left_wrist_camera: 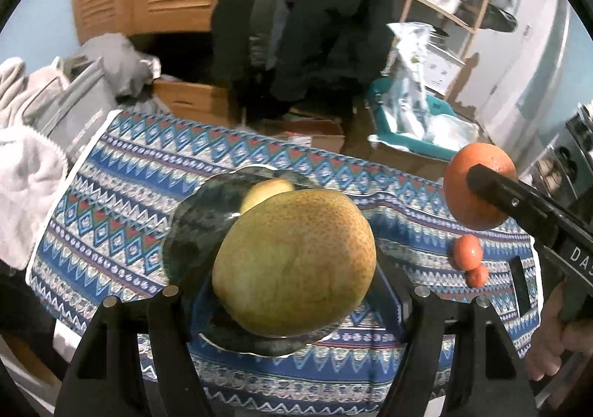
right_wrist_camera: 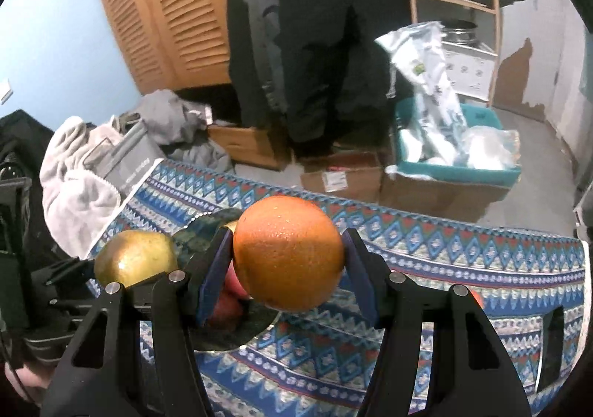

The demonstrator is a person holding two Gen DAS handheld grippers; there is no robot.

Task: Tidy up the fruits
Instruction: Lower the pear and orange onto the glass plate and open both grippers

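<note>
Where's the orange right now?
The orange is held in the right gripper, off the table above the patterned cloth; in the left wrist view it sits at right, above two small tomatoes.

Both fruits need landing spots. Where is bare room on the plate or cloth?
Plate: bare on its left; a yellow fruit crowds the far rim. Cloth: bare left of the plate. Two small tomatoes crowd the right.
</note>
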